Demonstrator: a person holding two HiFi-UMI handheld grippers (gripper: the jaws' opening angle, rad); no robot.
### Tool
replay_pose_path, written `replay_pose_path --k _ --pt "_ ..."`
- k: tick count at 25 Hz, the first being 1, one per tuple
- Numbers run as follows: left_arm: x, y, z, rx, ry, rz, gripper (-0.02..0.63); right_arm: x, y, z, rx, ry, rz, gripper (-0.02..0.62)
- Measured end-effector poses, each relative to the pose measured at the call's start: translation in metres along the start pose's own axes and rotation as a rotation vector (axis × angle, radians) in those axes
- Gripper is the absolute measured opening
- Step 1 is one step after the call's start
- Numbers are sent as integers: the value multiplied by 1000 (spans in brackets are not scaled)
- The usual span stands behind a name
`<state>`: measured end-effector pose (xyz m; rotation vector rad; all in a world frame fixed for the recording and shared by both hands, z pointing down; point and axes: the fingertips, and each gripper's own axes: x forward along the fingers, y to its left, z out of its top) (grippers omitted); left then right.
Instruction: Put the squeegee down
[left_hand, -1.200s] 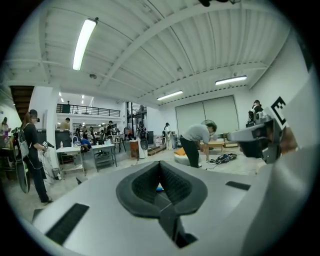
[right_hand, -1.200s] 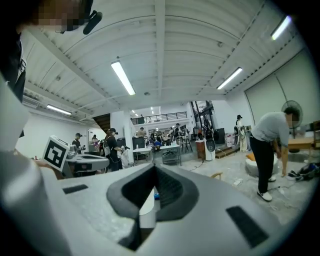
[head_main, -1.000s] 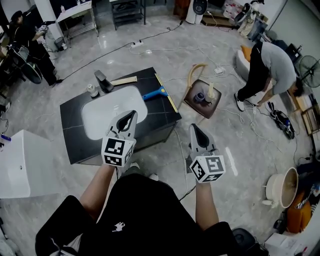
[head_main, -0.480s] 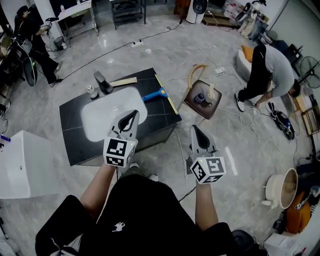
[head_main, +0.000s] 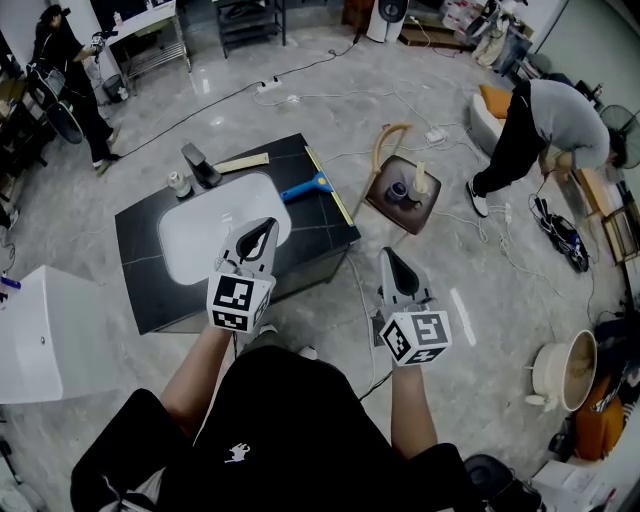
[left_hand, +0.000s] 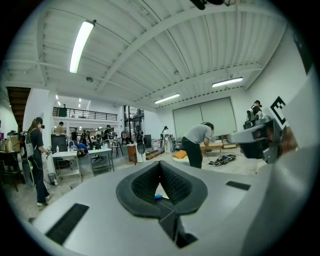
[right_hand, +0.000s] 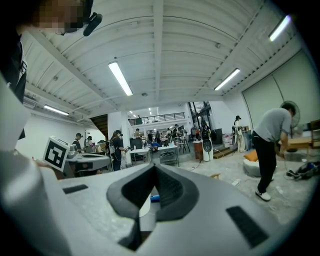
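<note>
The white basin (head_main: 200, 235) sits in the black counter (head_main: 140, 290), centre left of the head view. My left gripper (head_main: 265, 232) shows over the basin's lower right edge, with its jaws together and nothing between them. The blue squeegee (head_main: 305, 186) lies flat on the counter at upper centre, just right of the basin and well apart from both tools. I judge the put-down complete. My right gripper (head_main: 388, 260), right of the counter over the floor, is likewise closed and empty. I hold both clear so neither disturbs the squeegee.
</note>
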<state>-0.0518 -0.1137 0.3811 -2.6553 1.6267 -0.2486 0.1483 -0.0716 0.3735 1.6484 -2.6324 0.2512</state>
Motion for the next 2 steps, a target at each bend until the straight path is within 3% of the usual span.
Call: replay_pose_path --k 2 --pt "3 0 -1 7 1 -2 3 2 -1 -1 -2 2 1 2"
